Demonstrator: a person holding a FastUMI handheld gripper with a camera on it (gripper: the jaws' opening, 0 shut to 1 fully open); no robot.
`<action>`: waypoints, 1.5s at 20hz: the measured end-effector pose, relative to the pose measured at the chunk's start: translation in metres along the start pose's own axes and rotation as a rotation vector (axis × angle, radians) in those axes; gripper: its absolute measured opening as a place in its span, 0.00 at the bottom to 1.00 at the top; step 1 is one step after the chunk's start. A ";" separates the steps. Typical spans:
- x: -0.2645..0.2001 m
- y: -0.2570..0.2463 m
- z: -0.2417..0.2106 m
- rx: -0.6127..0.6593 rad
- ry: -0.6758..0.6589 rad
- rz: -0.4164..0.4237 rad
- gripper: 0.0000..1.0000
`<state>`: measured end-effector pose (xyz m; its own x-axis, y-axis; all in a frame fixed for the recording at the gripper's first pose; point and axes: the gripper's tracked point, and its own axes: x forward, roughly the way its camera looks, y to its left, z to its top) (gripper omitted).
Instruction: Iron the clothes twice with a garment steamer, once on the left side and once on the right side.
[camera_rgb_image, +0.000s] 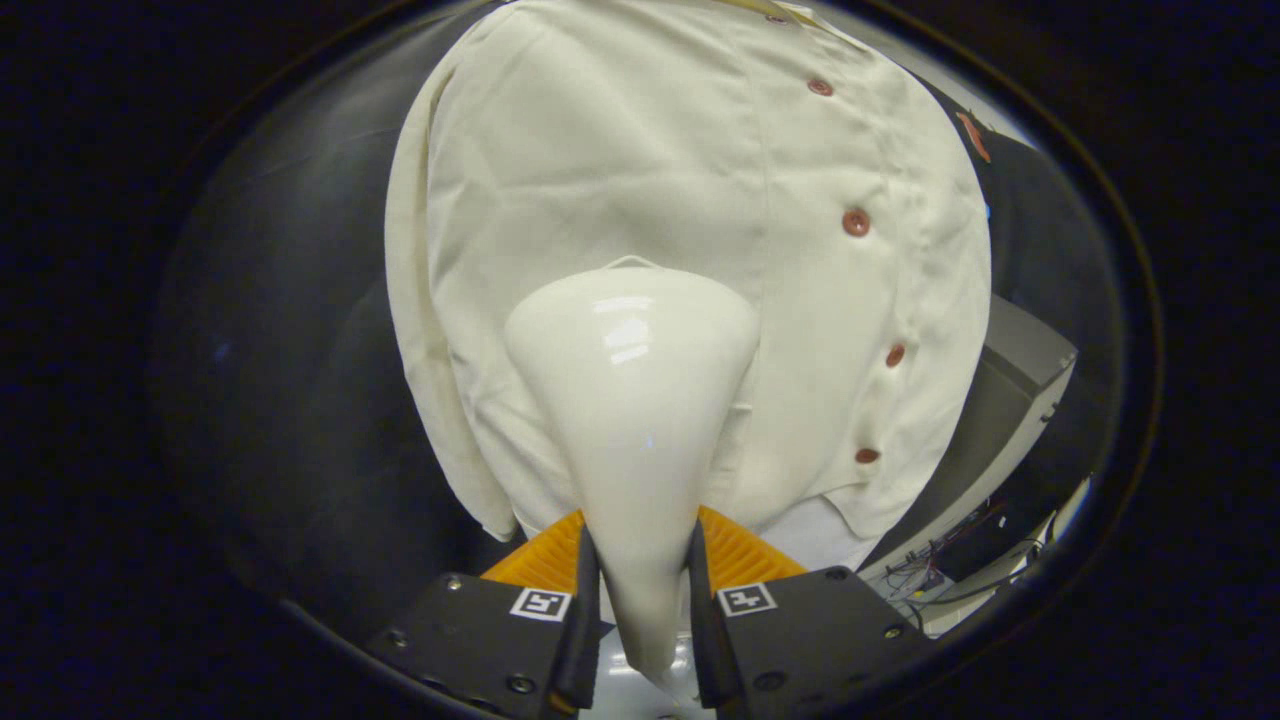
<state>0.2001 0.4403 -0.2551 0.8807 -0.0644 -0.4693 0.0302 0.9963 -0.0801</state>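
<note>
A cream button-front shirt (620, 170) hangs straight ahead, its row of reddish buttons (855, 222) running down to the right of the middle. A glossy white garment steamer (635, 400) rises from between my fingers, its wide head lying against the shirt's left half, left of the button row. My gripper (640, 590) is shut on the steamer's narrow handle, one finger pressing each side. The steamer's front face is hidden against the cloth.
Dark cloth hangs behind and to the left of the shirt. A grey box-like unit (1010, 400) stands to the right of the shirt's hem, with loose cables (950, 560) on a pale surface below it.
</note>
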 end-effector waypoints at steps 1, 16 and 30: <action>0.007 0.001 -0.011 -0.002 0.022 0.000 0.39; 0.002 -0.006 -0.043 -0.012 0.124 0.078 0.39; -0.154 -0.120 0.128 -0.012 -0.181 0.205 0.38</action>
<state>0.1214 0.3377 -0.0601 0.9380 0.1512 -0.3120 -0.1626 0.9866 -0.0105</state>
